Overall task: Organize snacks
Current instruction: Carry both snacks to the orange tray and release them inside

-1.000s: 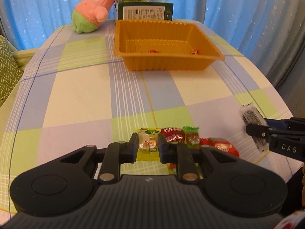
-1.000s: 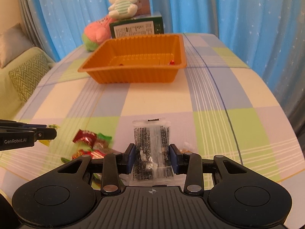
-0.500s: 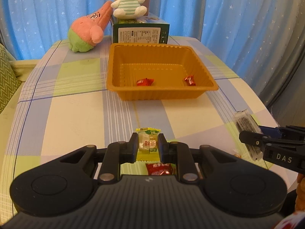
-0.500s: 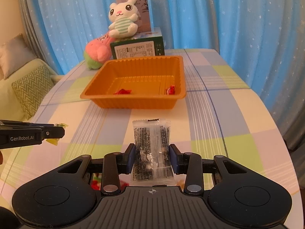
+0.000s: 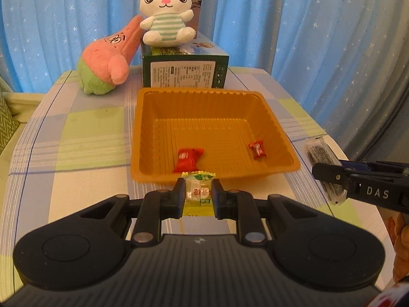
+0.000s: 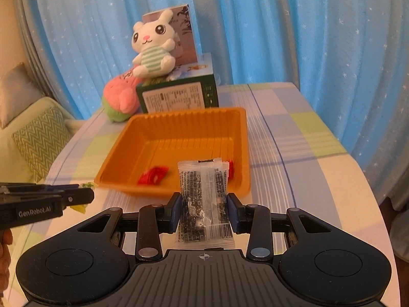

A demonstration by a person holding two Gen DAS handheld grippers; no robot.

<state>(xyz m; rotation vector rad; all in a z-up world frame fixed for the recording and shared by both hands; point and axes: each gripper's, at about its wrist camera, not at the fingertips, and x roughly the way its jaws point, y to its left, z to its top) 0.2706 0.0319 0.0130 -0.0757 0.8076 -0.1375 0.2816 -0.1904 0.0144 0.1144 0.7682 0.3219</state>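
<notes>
While both jaws clamp snacks—yellow candy [image 5: 199,196], clear packet [image 6: 204,202]—near orange tray [image 5: 265,107] rim.

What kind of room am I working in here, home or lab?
Most likely a home living room. The table wears a checked cloth, blue star-print curtains hang behind it, two plush toys, a white bunny and a pink one, sit at its far end, and a cushioned sofa stands beside it.
</notes>
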